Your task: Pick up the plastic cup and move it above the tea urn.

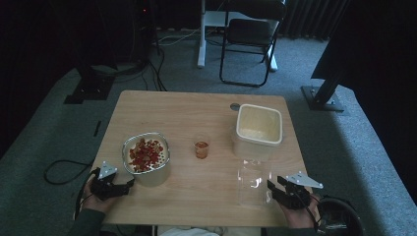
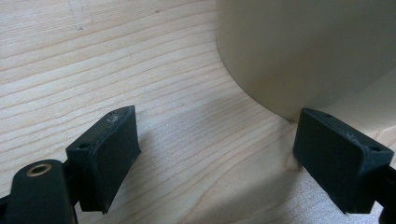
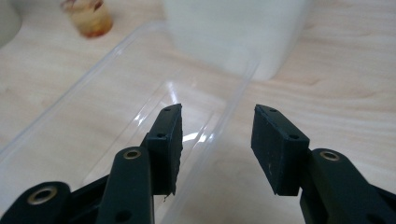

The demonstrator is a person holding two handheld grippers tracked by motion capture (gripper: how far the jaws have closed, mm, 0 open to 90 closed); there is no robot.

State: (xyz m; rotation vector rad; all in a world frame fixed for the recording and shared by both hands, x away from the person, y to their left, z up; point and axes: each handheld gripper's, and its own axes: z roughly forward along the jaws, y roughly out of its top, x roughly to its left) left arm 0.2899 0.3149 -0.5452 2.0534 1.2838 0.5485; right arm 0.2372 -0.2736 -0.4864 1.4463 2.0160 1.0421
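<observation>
With the table (image 1: 162, 105) as our reference, we have the cream tub (image 1: 259, 124) toward its far right, the metal pot (image 1: 146, 160) of red pieces at front left, the clear lid (image 1: 253, 178) lying flat just in front of the tub, and the small cup (image 1: 201, 146) mid-table between pot and tub. Our right gripper (image 3: 217, 140) has its jaws moderately wide, straddling the lid's near edge (image 3: 219, 126), likely lined up to pinch it. Our left gripper (image 2: 212, 154) is wide apart, nothing held, parked beside the pot wall (image 2: 303, 46), probably ready to steady it.
</observation>
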